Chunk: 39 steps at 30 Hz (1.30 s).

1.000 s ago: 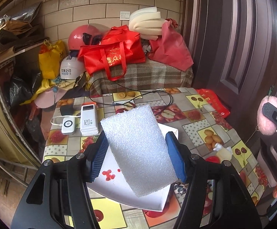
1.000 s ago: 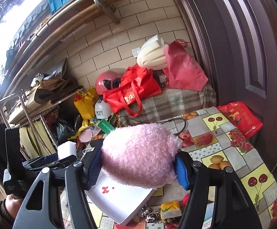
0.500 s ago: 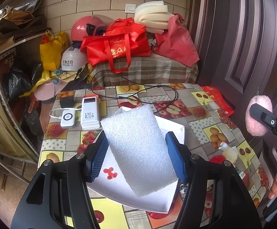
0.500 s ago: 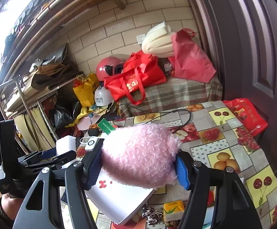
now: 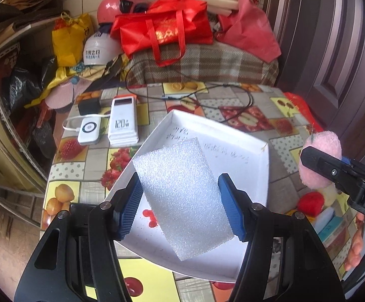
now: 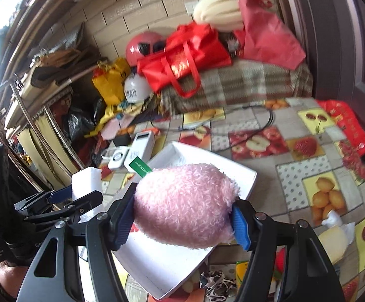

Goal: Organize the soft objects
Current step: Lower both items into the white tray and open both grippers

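Cluttered storage corner with a tiled wall behind, and in front of me a tabletop (image 5: 232, 115) under a fruit-print oilcloth. On it lies a shallow white cardboard box lid (image 5: 232, 136), turned diamond-wise so one corner points away from me.

My left hand-held gripper (image 5: 179, 201) is partly closed, its blue pads pressing both long edges of a white rectangular foam block (image 5: 182, 196). The block's long axis runs along the fingers, tilted a little, and in the left wrist view it hangs right over the lid's near half, apart from its floor as far as I can judge.

My right hand-held gripper (image 6: 185, 219) is clamped across a fluffy pink plush ball (image 6: 185, 203) with a green tag; its long axis points forward toward the lid's far corner. From the right wrist view the plush overlaps the lid's right side; from the left view it sits beyond the lid's right-hand edge.

So I judge the left hand nearer to a drop: the lid is straight below and ahead of the foam, while the plush must come inward first.
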Motion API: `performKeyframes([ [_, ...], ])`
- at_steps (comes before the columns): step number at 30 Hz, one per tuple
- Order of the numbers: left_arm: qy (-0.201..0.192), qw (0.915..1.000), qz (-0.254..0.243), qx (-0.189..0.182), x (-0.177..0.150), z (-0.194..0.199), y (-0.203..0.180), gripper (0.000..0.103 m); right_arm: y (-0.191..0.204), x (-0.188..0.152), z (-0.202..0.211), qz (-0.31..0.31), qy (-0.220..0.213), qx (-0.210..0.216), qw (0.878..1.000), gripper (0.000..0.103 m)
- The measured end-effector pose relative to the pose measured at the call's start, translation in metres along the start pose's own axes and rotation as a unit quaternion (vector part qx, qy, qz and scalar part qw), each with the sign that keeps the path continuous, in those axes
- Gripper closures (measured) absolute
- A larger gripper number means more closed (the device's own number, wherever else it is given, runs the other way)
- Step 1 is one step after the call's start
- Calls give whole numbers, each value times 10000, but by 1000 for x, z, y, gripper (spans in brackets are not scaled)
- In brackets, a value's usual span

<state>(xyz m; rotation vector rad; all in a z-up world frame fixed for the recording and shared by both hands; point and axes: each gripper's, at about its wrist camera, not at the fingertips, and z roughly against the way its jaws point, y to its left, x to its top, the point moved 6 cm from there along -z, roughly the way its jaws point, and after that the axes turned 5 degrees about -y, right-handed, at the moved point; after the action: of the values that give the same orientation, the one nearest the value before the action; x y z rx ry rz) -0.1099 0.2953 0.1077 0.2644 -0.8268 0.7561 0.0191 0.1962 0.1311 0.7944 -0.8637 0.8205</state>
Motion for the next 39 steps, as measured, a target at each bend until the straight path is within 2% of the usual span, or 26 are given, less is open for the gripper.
performKeyframes([
  [9, 484, 9988, -57, 111, -18, -53, 5, 41, -6, -29, -58, 61, 676, -145, 9976, 36],
  [19, 813, 9966, 52, 106, -33, -94, 9, 39, -10, -49, -92, 181, 1012, -238, 9944, 35],
  [20, 801, 9967, 59, 107, -33, -95, 9, 38, -10, -50, -94, 214, 1010, -254, 9943, 34],
  [21, 794, 9968, 61, 111, -33, -96, 10, 26, -10, -50, -95, 247, 1005, -267, 9943, 33],
  [22, 762, 9970, 73, 135, -32, -96, 11, 17, -9, -51, -97, 261, 1008, -253, 9942, 29],
  [24, 676, 9974, 153, 197, -30, -95, 16, 9, -9, -52, -99, 256, 999, -230, 9944, 17],
  [27, 658, 9973, 258, 222, -29, -94, 21, 8, -13, -52, -99, 242, 946, -276, 9948, 0],
  [39, 435, 9982, 312, 265, -28, -61, 18, 8, -1, -51, -67, 358, 708, -302, 9964, 0],
])
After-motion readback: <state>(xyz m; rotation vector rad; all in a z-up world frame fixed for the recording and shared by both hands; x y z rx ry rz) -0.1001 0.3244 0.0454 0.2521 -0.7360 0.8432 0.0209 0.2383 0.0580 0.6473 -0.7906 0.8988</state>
